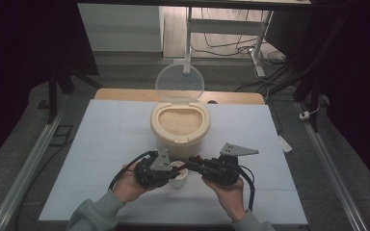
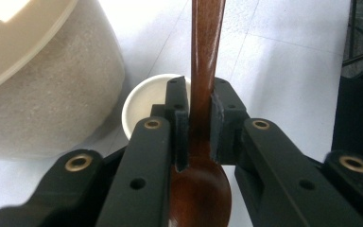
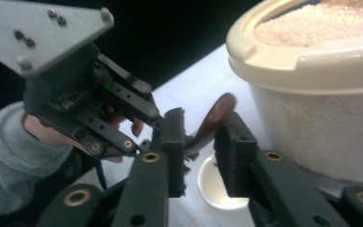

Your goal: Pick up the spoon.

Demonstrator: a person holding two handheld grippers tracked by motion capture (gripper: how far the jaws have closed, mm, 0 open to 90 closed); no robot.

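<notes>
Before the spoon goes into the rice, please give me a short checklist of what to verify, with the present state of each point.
1. Left gripper shut on the wooden spoon: ok.
2. Right gripper free of the spoon: cannot tell; its jaws stand apart around the spoon's end.
3. Lid of the rice container open: ok, it stands up behind.
4. Rice reachable: ok, surface exposed.
5. Small white cup upright beside the container: ok.
6. Cup empty: cannot tell.
</notes>
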